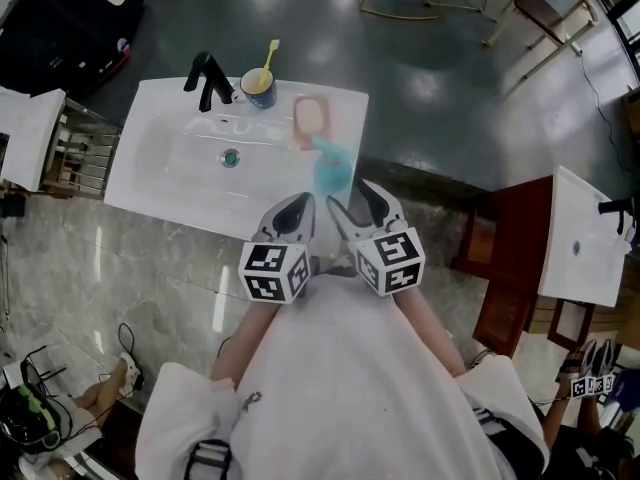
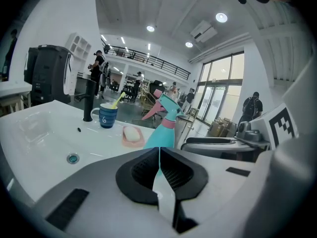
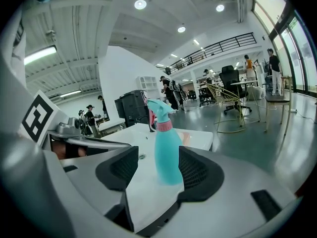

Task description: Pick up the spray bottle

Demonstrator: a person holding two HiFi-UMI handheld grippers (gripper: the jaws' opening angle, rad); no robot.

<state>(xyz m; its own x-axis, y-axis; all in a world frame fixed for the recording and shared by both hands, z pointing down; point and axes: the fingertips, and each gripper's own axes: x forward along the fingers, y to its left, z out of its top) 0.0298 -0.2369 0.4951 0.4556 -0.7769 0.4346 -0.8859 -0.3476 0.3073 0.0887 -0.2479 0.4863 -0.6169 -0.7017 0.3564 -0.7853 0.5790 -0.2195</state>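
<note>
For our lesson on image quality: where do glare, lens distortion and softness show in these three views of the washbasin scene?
Head view: bright patches of glare lie on the dark floor, and the spray bottle looks soft. Left gripper view: strong fisheye bending, black corners, and ceiling lamps blown out to white. Right gripper view: the same bending and dark corners, but the spray bottle is fairly sharp.
</note>
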